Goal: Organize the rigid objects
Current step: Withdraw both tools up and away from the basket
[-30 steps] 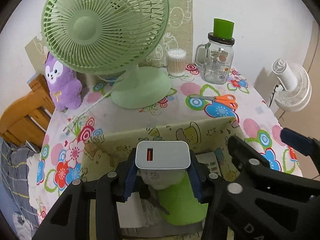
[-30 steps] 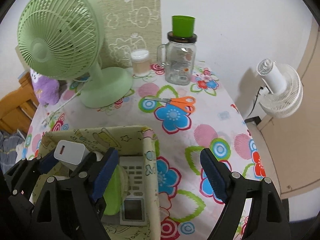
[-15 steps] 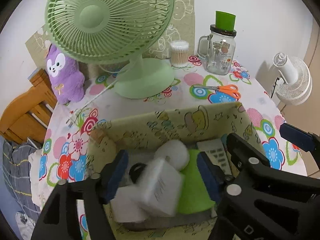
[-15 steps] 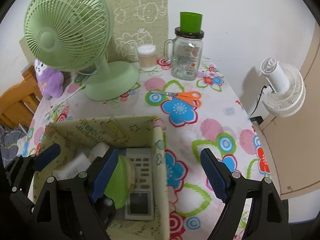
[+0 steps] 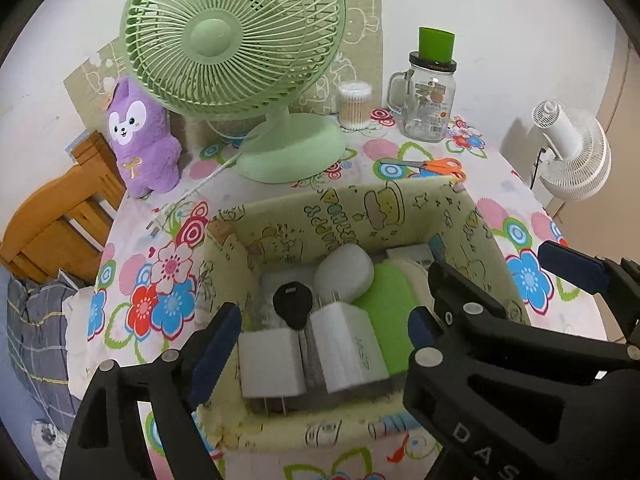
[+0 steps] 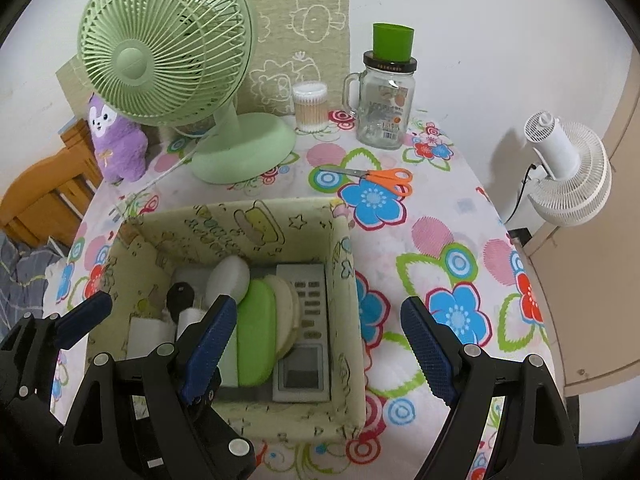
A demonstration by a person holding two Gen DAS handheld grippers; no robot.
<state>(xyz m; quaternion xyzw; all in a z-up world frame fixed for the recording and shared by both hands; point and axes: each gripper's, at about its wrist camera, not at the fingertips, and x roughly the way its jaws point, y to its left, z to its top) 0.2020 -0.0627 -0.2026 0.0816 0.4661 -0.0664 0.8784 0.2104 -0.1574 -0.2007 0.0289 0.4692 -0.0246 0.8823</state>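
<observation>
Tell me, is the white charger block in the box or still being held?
In the box. The white charger lies among the things inside the fabric box, and the left gripper is opening, touching nothing.

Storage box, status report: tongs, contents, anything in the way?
Left tongs opening, empty, over the storage box. Right tongs open, empty. White charger lies in the box. Scissors on the table outside the box, path clear.

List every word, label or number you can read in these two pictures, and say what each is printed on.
"DAS": on the black arm of the right tool, cut off by the picture's edge.
Fabric storage box: cartoon lettering on the inner wall, too distorted to read.
White charger: faint grey print, too blurred.
Glass mug jar: label and barcode, too small.
Remote control: button markings, too small.
</observation>
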